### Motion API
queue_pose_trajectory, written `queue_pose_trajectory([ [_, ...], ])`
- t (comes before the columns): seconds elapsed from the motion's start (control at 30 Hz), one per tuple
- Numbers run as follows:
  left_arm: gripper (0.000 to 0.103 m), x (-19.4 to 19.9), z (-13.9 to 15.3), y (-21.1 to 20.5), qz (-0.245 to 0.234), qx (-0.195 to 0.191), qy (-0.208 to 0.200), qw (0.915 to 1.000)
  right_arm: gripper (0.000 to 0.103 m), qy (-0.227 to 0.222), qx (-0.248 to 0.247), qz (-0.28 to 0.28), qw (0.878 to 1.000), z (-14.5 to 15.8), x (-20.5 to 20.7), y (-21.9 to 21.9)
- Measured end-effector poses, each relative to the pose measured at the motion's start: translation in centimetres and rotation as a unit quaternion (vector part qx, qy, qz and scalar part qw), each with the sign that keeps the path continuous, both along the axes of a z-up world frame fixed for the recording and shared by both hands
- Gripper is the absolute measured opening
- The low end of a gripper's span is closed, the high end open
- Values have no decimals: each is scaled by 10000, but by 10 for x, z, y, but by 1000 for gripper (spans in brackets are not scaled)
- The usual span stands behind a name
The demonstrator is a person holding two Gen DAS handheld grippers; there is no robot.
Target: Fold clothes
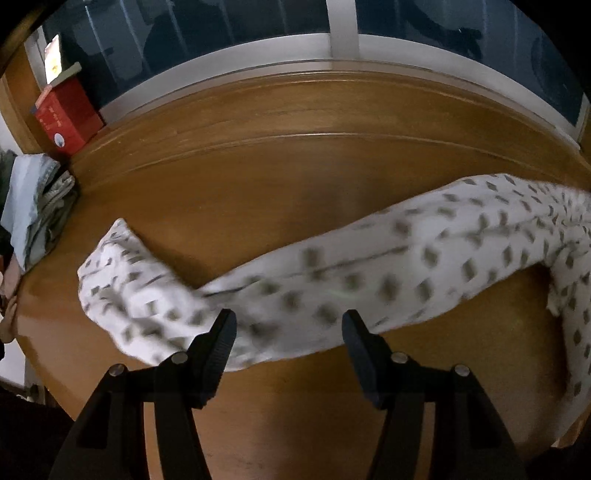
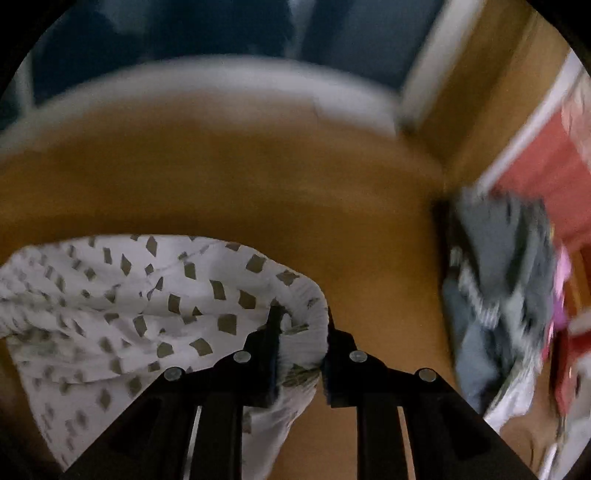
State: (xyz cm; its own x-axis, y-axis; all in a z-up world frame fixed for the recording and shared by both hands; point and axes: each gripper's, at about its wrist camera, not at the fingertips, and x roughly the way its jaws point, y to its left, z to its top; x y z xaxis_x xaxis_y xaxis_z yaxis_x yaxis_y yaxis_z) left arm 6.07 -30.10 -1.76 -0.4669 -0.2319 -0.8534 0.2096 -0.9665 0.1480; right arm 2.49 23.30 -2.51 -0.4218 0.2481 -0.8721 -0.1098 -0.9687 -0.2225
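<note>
Right hand-held gripper (image 2: 299, 332) pinches the ribbed cuff of the white cloth with grey squares (image 1: 332, 273). Left hand-held gripper (image 1: 288, 325) is wide, just above its middle on the brown wooden counter (image 1: 258, 184). Pull gently so it lies flat.

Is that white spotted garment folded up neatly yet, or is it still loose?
Still loose. The spotted garment stretches in a long rumpled band across the wooden table, one end bunched in the right gripper.

Dim, warm indoor light; dark window panes (image 1: 229, 33); strong fisheye bending and black corners; heavy motion blur in the right wrist view.
</note>
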Motion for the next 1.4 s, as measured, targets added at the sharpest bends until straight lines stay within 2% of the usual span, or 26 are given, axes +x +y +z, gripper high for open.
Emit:
queue_pose_trajectory([
  [0.07, 57, 5, 2, -1, 14, -53, 16, 10000, 20, 37, -124, -9, 9999, 3, 10, -5],
  [0.2, 57, 21, 9, -11, 152, -206, -13, 9997, 37, 551, -151, 437, 9974, 39, 38, -44],
  [0.3, 57, 24, 16, -27, 256, -338, -9, 9991, 43, 887, -117, 1298, 9875, 66, 58, -98],
  [0.4, 57, 21, 25, -53, 300, -500, 42, 9983, 46, 816, -301, 2171, 9723, 68, 69, -152],
  [0.47, 57, 16, 27, -72, 315, -632, 26, 9975, 46, 487, -670, 2692, 9595, 52, 71, -191],
  [0.57, 57, 6, 27, -103, 451, -845, -59, 9954, 46, 20, -912, 3168, 9441, 20, 74, -255],
  [0.73, 57, -11, 15, -171, 658, -925, -284, 9931, 46, -445, -1301, 3879, 9114, -23, 80, -347],
  [0.83, 57, -24, 2, -209, 577, -763, -582, 9937, 46, -692, -1359, 4182, 8955, -39, 78, -395],
  [0.9, 57, -31, -4, -224, 409, -658, -748, 9942, 46, -860, -1335, 4303, 8886, -47, 74, -420],
  [1.07, 57, -50, -12, -241, -112, -793, -864, 9930, 46, -1113, -1085, 4571, 8757, -61, 71, -469],
  [1.17, 57, -59, -21, -243, -376, -799, -922, 9918, 46, -1161, -842, 4627, 8748, -69, 70, -484],
  [1.27, 57, -61, -22, -243, -633, -615, -813, 9928, 46, -1125, -788, 4525, 8811, -74, 67, -490],
  [1.33, 50, -62, -23, -244, -800, -476, -732, 9930, 46, -1056, -818, 4442, 8859, -74, 64, -492],
  [1.37, 34, -61, -22, -243, -884, -329, -674, 9933, 41, -1021, -845, 4385, 8889, -74, 62, -492],
  [1.4, 10, -60, -21, -243, -973, -134, -638, 9931, 36, -990, -827, 4343, 8915, -74, 60, -492],
])
